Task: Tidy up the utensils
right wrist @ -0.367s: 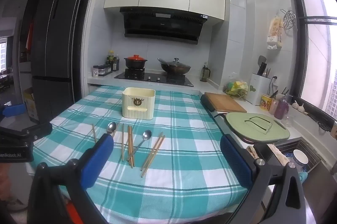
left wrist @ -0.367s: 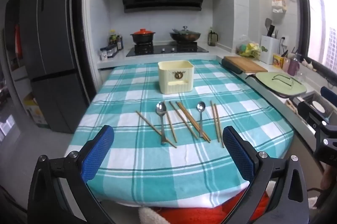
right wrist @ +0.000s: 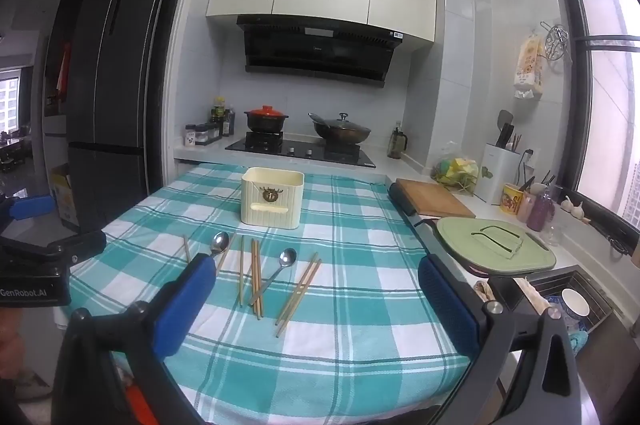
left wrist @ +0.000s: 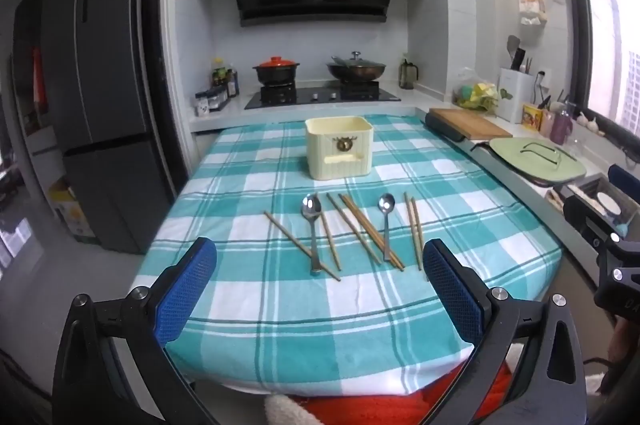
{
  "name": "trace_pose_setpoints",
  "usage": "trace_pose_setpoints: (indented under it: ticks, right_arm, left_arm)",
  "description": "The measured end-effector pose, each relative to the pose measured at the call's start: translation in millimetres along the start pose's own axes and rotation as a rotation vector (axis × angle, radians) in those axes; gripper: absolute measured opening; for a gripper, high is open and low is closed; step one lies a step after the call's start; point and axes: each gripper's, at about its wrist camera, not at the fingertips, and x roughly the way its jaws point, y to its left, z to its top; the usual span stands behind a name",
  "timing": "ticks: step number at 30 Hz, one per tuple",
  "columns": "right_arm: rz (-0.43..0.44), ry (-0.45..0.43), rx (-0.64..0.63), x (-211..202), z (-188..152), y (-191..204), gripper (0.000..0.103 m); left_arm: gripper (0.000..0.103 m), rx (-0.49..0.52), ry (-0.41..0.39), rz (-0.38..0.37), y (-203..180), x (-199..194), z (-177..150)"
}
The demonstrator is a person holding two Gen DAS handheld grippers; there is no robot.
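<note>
A cream utensil holder (left wrist: 339,152) stands upright mid-table on the teal checked cloth (left wrist: 248,289); it also shows in the right wrist view (right wrist: 272,202). In front of it lie two metal spoons, a larger left one (left wrist: 312,229) and a smaller right one (left wrist: 386,221), among several wooden chopsticks (left wrist: 360,229). The same spoons (right wrist: 280,271) and chopsticks (right wrist: 256,275) show in the right wrist view. My left gripper (left wrist: 320,285) is open and empty above the table's near edge. My right gripper (right wrist: 316,301) is open and empty, to the right of the left one.
A counter runs along the table's right side with a wooden cutting board (left wrist: 468,123), a green lid (left wrist: 536,165) and a sink (right wrist: 560,299). A stove with a red pot (left wrist: 276,71) and a wok (left wrist: 356,69) stands behind. A fridge (left wrist: 104,105) stands left.
Both gripper views have shifted only slightly. The utensils and holder have not moved.
</note>
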Motion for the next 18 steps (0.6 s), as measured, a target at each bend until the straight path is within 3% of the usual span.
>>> trace_pose_setpoints:
  ticks: [18]
  right_arm:
    - [0.008,0.029,0.013,6.8,-1.6,0.3,0.103]
  left_arm:
    - [0.103,0.0,0.008,0.01,1.4,8.1,-5.5]
